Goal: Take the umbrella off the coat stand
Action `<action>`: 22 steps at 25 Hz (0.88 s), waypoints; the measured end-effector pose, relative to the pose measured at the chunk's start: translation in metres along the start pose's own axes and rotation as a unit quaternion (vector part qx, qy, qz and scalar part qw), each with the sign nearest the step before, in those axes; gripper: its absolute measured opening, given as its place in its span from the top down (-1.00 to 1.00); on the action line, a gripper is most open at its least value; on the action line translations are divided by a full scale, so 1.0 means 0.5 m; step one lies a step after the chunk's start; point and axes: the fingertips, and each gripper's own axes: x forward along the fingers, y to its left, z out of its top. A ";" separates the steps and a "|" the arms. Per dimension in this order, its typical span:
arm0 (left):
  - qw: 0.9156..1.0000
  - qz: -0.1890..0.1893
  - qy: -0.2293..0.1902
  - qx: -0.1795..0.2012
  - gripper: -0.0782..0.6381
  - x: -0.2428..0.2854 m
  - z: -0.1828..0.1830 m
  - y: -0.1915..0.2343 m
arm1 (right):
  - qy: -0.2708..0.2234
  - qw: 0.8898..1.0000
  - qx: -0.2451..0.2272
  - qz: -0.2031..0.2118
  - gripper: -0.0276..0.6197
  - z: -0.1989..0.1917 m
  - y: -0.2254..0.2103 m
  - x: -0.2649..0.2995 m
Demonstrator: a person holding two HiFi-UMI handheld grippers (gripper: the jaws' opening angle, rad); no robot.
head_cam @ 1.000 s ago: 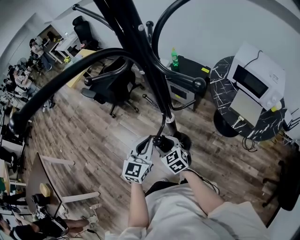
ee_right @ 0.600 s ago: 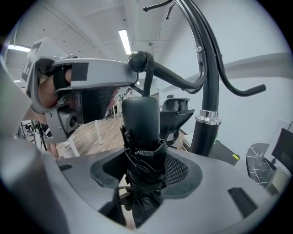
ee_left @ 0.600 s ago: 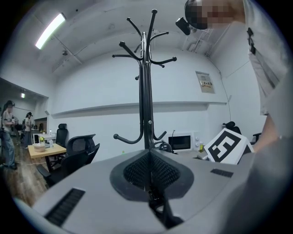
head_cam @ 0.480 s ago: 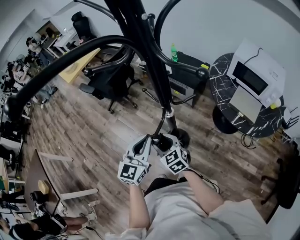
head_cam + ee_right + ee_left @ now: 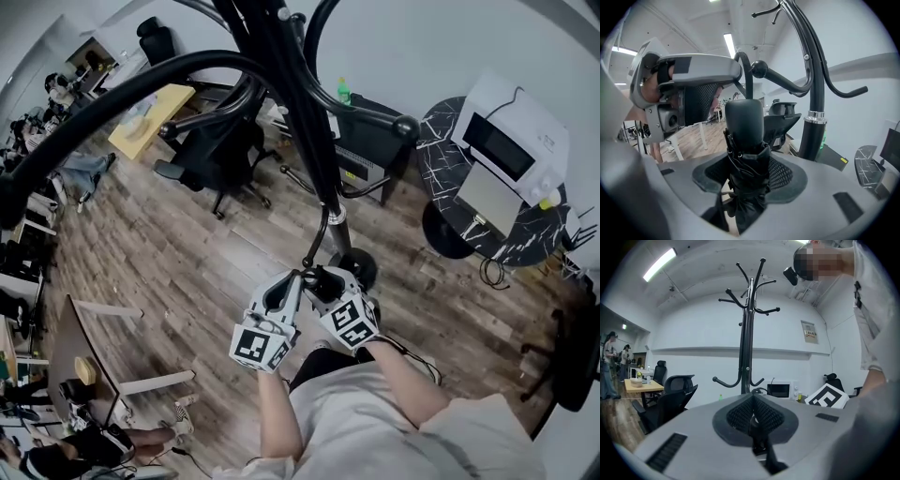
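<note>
The black coat stand [image 5: 300, 122] rises in front of me, its curved hooks spreading overhead. In the right gripper view the folded black umbrella [image 5: 745, 154] stands upright between the mesh pads, and my right gripper [image 5: 747, 176] is shut on its bundled fabric just below the handle. The umbrella's thin strap [image 5: 743, 70] loops up to my left gripper [image 5: 693, 75]. That left gripper [image 5: 753, 416] is shut on the strap, with the stand [image 5: 746, 348] straight ahead of it. From the head both grippers [image 5: 295, 277] [image 5: 323, 286] sit side by side near the pole's base.
Black office chairs [image 5: 211, 164] stand left of the pole. Behind it is a black cabinet [image 5: 370, 141] with a green bottle. A round dark table [image 5: 450, 159] with a white microwave [image 5: 511, 136] is at the right. People and desks fill the far left.
Both grippers, still holding the umbrella and its strap, have drawn slightly back from the stand's pole. The jaws look the same.
</note>
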 end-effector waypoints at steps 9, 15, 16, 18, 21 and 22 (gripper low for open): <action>0.999 -0.028 -0.004 -0.023 0.72 -0.046 -0.012 -0.021 | -0.011 1.000 -0.001 0.007 0.20 -0.011 0.047 -0.023; 0.997 -0.067 0.009 -0.034 0.72 -0.098 -0.010 -0.066 | -0.013 1.000 0.014 -0.006 0.20 -0.019 0.098 -0.075; 0.997 -0.073 0.009 -0.035 0.72 -0.105 -0.008 -0.073 | -0.012 1.000 0.015 -0.008 0.20 -0.022 0.109 -0.081; 0.996 -0.084 0.009 -0.038 0.72 -0.118 -0.004 -0.086 | -0.007 1.000 0.017 -0.013 0.20 -0.031 0.125 -0.093; 0.994 -0.100 0.009 -0.052 0.72 -0.134 -0.008 -0.106 | -0.003 1.000 0.020 -0.023 0.20 -0.043 0.141 -0.112; 0.993 -0.103 0.011 -0.054 0.72 -0.139 -0.010 -0.112 | -0.002 0.999 0.020 -0.028 0.21 -0.046 0.144 -0.118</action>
